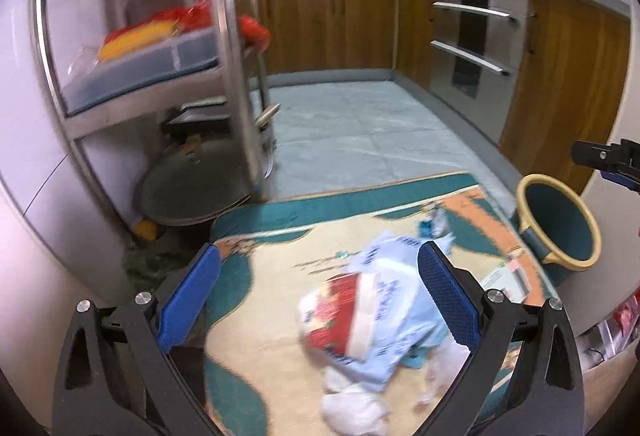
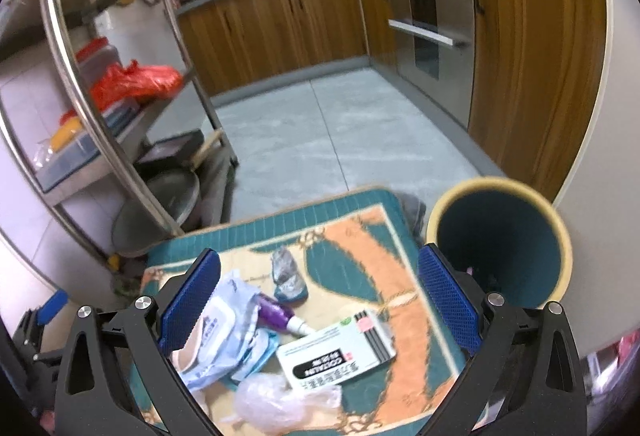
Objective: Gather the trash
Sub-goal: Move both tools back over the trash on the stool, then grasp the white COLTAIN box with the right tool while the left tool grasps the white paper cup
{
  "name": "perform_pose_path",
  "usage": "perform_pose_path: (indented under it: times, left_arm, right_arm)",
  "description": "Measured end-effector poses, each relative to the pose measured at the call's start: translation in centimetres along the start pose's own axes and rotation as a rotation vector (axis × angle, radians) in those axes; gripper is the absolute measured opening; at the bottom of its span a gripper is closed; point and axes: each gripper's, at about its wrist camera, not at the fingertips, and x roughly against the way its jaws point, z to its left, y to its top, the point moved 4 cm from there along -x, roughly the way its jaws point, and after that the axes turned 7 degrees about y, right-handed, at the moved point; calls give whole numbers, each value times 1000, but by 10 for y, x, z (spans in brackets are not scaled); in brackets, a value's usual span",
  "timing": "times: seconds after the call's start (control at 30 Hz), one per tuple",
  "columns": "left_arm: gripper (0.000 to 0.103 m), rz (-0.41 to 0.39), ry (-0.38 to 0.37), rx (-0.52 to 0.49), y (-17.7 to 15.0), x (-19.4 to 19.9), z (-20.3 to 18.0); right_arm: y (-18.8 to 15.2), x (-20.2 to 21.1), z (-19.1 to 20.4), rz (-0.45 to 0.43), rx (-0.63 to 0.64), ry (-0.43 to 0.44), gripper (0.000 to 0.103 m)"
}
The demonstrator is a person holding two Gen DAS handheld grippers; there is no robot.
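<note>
Trash lies on a patterned mat [image 2: 360, 236]: a light blue wet-wipe pack [image 2: 224, 332], a purple tube [image 2: 276, 316], a white medicine box [image 2: 340, 348], a crumpled grey wrapper [image 2: 286, 272] and a clear plastic bag [image 2: 276, 400]. In the left wrist view a red-and-white wrapper [image 1: 340, 316] lies on the blue pack [image 1: 396, 300], with white tissue [image 1: 352, 408] below. My left gripper [image 1: 318, 300] hovers open above that pile. My right gripper [image 2: 318, 300] is open over the box and tube. A teal bin [image 2: 500, 240] with a cream rim stands at the mat's right; the teal bin [image 1: 560, 220] also shows left.
A steel rack [image 1: 232, 48] stands on the left with trays, red bags and a jar, and pans [image 1: 188, 196] under it. Wooden cabinets [image 2: 532, 48] and an oven [image 2: 432, 20] line the back and right. Grey tiled floor [image 2: 340, 140] lies beyond the mat.
</note>
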Motion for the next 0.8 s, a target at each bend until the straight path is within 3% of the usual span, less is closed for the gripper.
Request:
perform_pose_path:
  times: [0.13, 0.3, 0.43, 0.7, 0.8]
  left_arm:
    - [97, 76, 13, 6, -18, -23, 10]
    - [97, 181, -1, -43, -40, -55, -5]
    - [97, 221, -5, -78, -49, -72, -17]
    - [97, 252, -8, -204, -60, -86, -53]
    - [86, 266, 33, -244, -64, -94, -57]
  right_arm:
    - [-10, -20, 4, 52, -27, -23, 98]
    - [-33, -44, -9, 117, -128, -57, 98]
    - [-65, -67, -32, 203, -254, -96, 98]
    - [-71, -77, -52, 229, -241, -164, 98]
    - [-72, -79, -52, 242, -231, -156, 98]
